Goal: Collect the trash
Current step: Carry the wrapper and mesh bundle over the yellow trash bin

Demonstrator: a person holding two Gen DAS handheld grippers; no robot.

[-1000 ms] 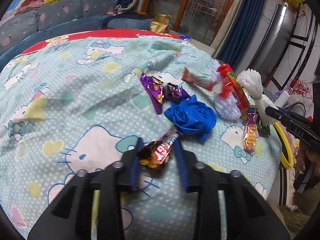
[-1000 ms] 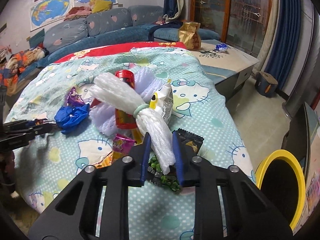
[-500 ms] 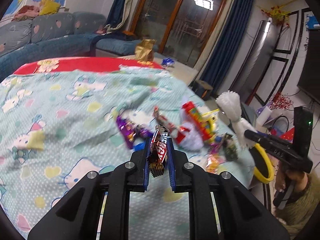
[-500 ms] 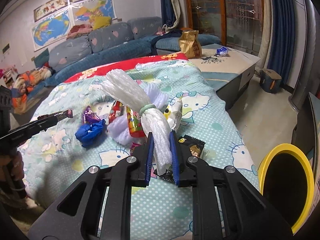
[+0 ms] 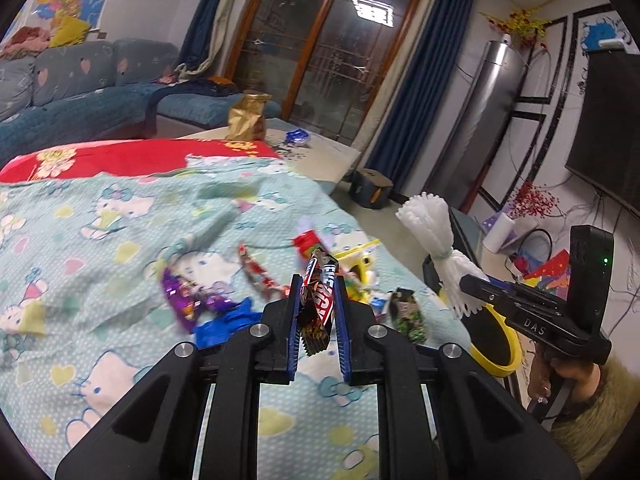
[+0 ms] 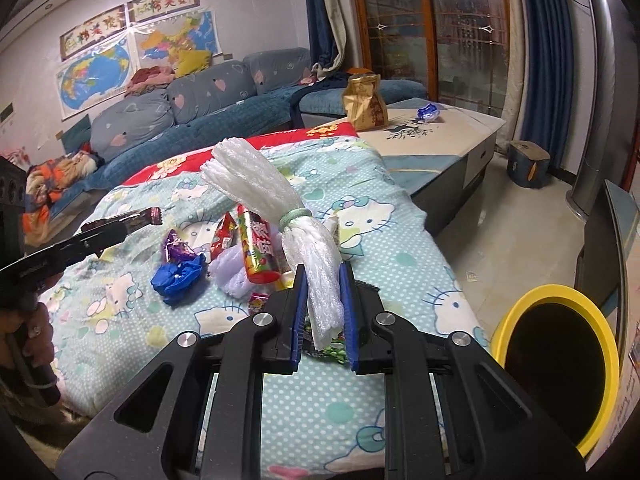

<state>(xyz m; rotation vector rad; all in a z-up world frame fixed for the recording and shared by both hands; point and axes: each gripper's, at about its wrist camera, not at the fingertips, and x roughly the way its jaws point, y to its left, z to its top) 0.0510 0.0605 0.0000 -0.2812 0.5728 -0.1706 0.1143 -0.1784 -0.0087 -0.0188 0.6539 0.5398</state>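
My left gripper (image 5: pixel 319 286) is shut on a brown candy bar wrapper (image 5: pixel 318 300) and holds it above the Hello Kitty cloth (image 5: pixel 120 240); it also shows in the right wrist view (image 6: pixel 120 222). My right gripper (image 6: pixel 323 276) is shut on a white foam net bundle (image 6: pixel 280 208) tied with a green band, lifted above the cloth; it also shows in the left wrist view (image 5: pixel 436 240). The yellow-rimmed trash bin (image 6: pixel 560 364) stands on the floor at the right of the table. Purple wrappers (image 6: pixel 178 248), a crumpled blue glove (image 6: pixel 180 276) and a red tube (image 6: pixel 258 248) lie on the cloth.
A green snack packet (image 5: pixel 408 314) lies near the table's right edge. A gold bag (image 6: pixel 364 102) stands on the low cabinet behind. A blue sofa (image 6: pixel 180 108) runs along the back. A small stool (image 6: pixel 528 158) sits on the floor.
My left gripper closed on the candy bar wrapper and lifted it off the cloth. My right gripper rose with the foam net bundle.
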